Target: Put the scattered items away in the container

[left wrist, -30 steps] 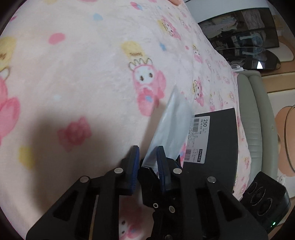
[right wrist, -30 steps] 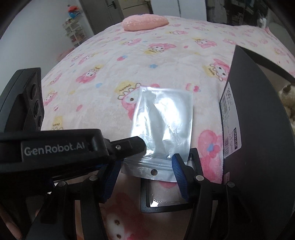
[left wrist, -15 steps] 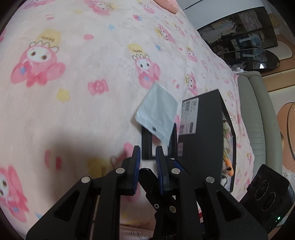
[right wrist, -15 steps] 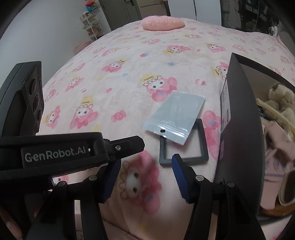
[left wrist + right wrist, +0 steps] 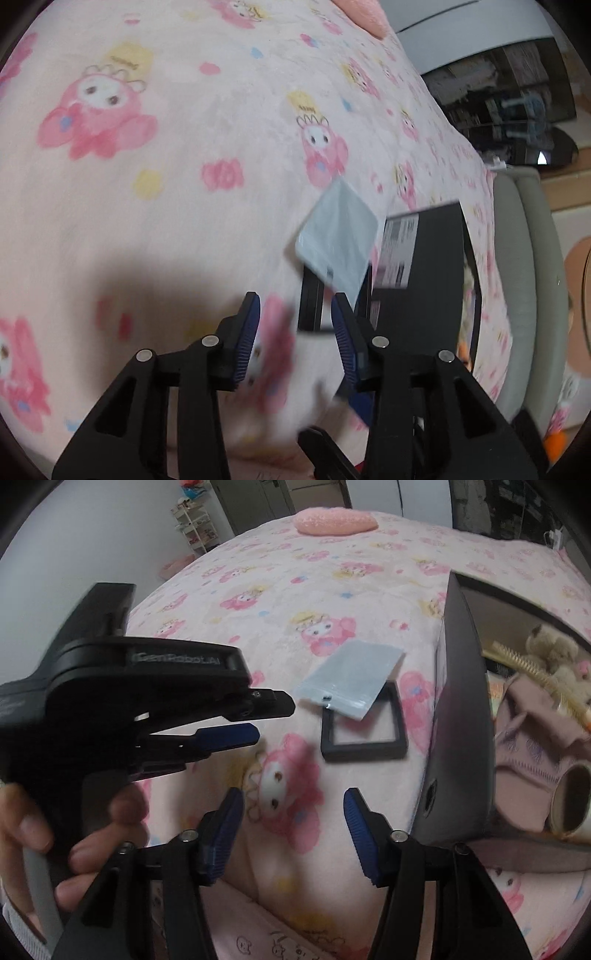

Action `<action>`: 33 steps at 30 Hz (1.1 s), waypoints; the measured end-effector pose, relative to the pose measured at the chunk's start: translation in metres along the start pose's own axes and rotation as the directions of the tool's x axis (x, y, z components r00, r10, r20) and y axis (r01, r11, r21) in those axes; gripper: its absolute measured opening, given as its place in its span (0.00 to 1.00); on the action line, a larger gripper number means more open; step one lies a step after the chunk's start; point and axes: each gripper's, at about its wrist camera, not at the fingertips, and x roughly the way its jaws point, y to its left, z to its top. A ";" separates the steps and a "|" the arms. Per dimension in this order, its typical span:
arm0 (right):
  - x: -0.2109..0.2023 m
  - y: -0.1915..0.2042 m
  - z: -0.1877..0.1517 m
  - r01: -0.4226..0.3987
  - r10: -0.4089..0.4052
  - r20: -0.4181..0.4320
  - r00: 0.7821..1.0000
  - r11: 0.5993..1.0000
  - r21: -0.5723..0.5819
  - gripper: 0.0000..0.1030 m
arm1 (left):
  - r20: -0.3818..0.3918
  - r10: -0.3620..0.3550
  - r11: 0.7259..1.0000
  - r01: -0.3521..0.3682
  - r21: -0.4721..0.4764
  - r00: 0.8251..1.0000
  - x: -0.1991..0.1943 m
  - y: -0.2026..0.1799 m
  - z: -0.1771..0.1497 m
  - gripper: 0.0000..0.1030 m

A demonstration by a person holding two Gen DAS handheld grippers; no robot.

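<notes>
Pink cartoon bedding spreads under my left gripper (image 5: 295, 332), its empty jaws just reopened partway, and my right gripper (image 5: 293, 827), empty and moderately wide, with the pouch (image 5: 351, 677) ahead overlapping the frame (image 5: 364, 725), left of the box (image 5: 461, 716), awaiting pickup.

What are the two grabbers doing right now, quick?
Left gripper: open, holding nothing; its jaws have just been opening.
Right gripper: open, holding nothing; its jaws have just been closing a little.
</notes>
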 end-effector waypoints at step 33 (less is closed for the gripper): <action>0.060 -0.022 0.122 0.105 -0.102 -0.024 0.994 0.974 0.202 0.43 | 0.033 -0.062 0.996 0.064 -0.063 0.998 0.007 0.029 0.066 0.30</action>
